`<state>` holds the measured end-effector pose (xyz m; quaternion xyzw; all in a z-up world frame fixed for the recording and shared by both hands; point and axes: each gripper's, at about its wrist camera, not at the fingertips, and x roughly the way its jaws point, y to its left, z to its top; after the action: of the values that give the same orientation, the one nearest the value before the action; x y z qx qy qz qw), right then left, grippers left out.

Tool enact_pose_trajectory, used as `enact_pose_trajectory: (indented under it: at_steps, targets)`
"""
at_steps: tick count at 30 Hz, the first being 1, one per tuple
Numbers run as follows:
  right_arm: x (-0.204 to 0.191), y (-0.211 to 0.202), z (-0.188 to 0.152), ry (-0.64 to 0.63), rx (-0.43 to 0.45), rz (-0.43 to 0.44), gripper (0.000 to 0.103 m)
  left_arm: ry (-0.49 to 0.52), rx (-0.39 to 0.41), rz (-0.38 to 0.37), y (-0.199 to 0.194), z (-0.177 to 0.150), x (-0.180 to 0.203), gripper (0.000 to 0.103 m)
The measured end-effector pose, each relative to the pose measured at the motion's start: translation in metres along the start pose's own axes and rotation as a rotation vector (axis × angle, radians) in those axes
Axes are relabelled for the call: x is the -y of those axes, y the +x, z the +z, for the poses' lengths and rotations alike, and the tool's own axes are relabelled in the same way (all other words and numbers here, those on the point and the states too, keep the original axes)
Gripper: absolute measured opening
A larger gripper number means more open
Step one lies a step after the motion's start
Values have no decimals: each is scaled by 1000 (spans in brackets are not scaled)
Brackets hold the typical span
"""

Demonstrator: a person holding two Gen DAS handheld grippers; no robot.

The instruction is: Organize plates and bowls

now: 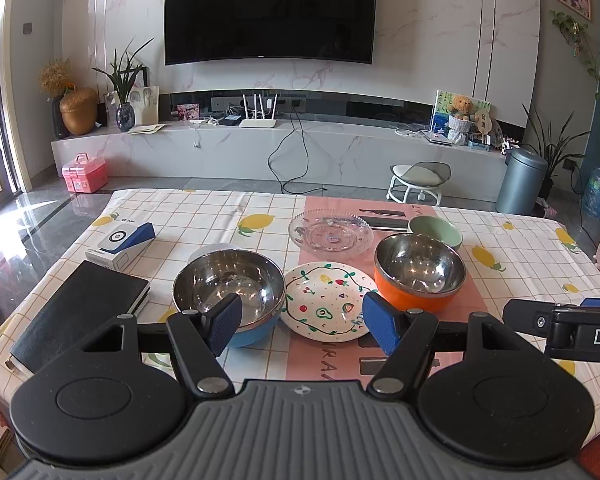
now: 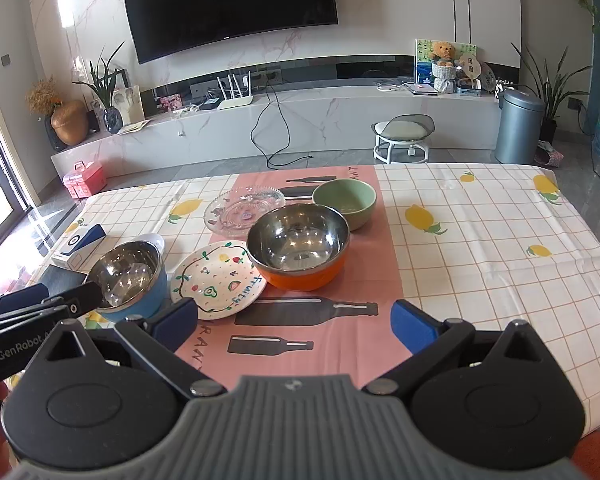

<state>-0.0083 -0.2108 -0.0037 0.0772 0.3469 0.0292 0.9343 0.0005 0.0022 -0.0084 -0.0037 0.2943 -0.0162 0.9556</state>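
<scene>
Right now both your claws gape empty: left claw point(image 1: 302, 326) low over the fruit plate point(image 1: 324, 306), right claw point(image 2: 294, 326) above bare worktop point(image 2: 480, 248). Beyond sit blue bowl point(image 1: 228, 288), orange bowl point(image 1: 418, 276), then glass plate point(image 1: 330, 234) and green bowl point(image 1: 436, 230). Crowded rims could knock together.

A table covered by a white checked cloth with lemon prints point(image 2: 480, 240) and a pink bottle-patterned strip carries a blue-sided steel bowl point(image 1: 228, 292), a fruit-painted white plate point(image 1: 324, 304), an orange-sided steel bowl point(image 1: 418, 276), a clear glass plate point(image 1: 330, 234) and a green ceramic bowl point(image 1: 436, 230). At the left lie a black notebook point(image 1: 80, 312) and a white-and-blue box point(image 1: 120, 246).
</scene>
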Motion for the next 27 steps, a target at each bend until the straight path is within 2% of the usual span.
enact_pose_trajectory:
  at_steps: [27]
  targets:
    - [-1, 5, 0, 5, -20, 1, 101, -1, -14, -9, 2, -9, 3, 82]
